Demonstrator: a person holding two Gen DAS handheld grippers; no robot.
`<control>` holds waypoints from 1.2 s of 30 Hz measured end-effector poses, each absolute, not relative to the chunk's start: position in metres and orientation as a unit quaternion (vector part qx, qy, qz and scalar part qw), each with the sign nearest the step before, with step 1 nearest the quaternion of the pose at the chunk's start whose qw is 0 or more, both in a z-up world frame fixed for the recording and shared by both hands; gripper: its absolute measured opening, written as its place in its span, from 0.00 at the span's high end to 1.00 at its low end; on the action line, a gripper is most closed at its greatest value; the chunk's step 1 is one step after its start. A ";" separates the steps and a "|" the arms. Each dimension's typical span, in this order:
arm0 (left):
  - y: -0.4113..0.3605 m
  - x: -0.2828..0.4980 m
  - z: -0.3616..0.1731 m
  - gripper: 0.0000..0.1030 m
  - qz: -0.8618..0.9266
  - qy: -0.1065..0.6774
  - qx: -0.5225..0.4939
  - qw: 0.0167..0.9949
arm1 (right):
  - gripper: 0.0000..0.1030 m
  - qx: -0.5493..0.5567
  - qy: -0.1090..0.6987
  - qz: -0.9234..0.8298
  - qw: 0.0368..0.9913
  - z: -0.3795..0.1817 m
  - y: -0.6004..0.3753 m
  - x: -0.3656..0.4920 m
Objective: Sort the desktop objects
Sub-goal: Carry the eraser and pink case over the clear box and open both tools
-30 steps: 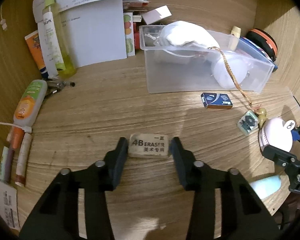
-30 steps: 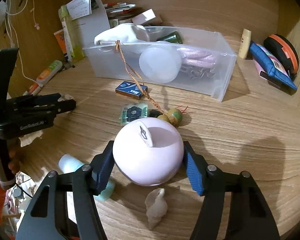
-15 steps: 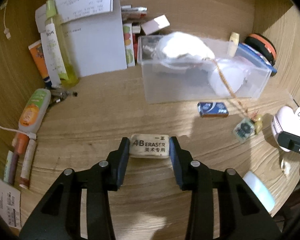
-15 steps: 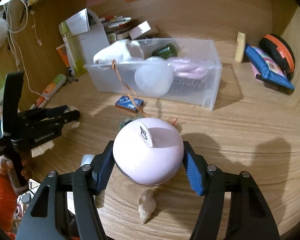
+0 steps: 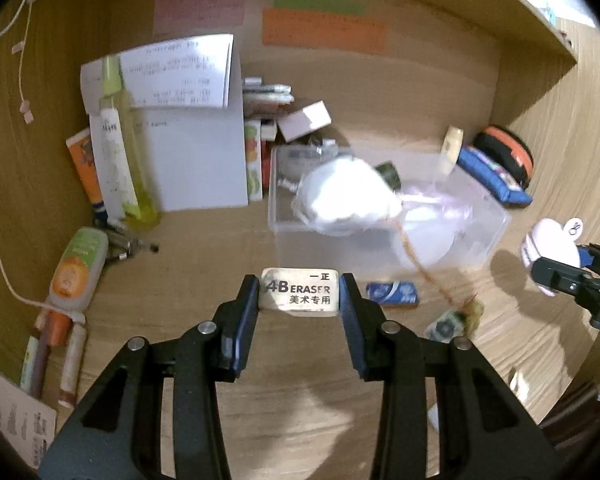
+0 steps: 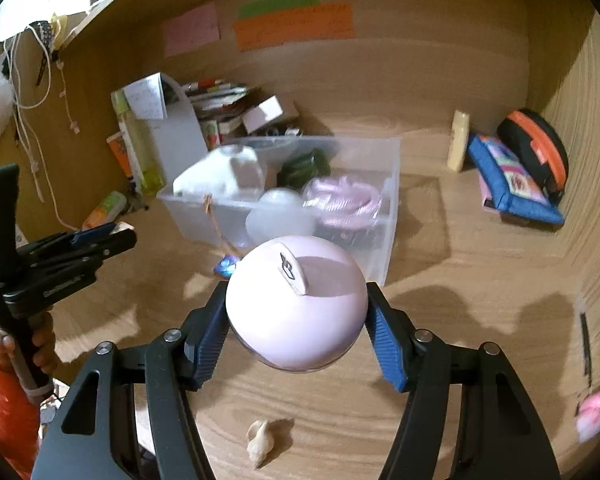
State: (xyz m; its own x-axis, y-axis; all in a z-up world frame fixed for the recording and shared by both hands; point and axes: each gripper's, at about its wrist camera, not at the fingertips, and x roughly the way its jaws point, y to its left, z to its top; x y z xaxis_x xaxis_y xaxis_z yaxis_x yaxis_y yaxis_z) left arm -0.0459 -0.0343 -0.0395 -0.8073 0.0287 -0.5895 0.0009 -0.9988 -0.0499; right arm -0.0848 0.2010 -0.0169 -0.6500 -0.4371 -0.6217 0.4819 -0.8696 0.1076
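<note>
Nearest the left camera, the left gripper [image 5: 299,294] is clenched on a white rectangular block eraser [image 5: 298,291] printed "4B ERASER", pads flat on its two short ends, held off the wooden desktop [image 5: 204,272]. In the right view, the right gripper [image 6: 296,316] grasps a pale pink dome-shaped plastic gadget [image 6: 296,304] with a small white tab on top, blue pads on its round flanks, above a small beige seashell [image 6: 262,442] lying on the desk.

Both loads look bound for the clear plastic storage bin [image 6: 392,184] further back, already crowded with a white crumpled cloth [image 6: 220,178], a coiled pink cord [image 6: 342,200] and a translucent white ball [image 6: 280,214]. To do this well, keep each grip steady, carry high enough to clear the near wall, and come in one after the other so the grippers do not meet. The dome is the likelier to slip, being round, so keep it level; aim it at the bin's right end and the eraser into a gap near the front. Avoid the braided tan cord [image 5: 416,256] trailing over the rim.

Compared with a second ago, both grippers are higher and tipped up: the coloured sticky notes [image 5: 320,32] on the back panel now show, and the bin sits nearer each held thing.
</note>
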 end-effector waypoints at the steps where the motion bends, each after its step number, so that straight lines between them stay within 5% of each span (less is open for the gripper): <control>1: -0.034 -0.047 -0.036 0.62 0.951 -0.025 -0.307 0.007 | 0.41 0.330 0.034 -0.908 0.254 -0.013 0.201 -0.088; 36: -0.026 -0.178 0.007 0.62 0.945 -0.064 -0.314 0.064 | 0.41 0.340 0.046 -0.902 0.264 0.008 0.163 -0.220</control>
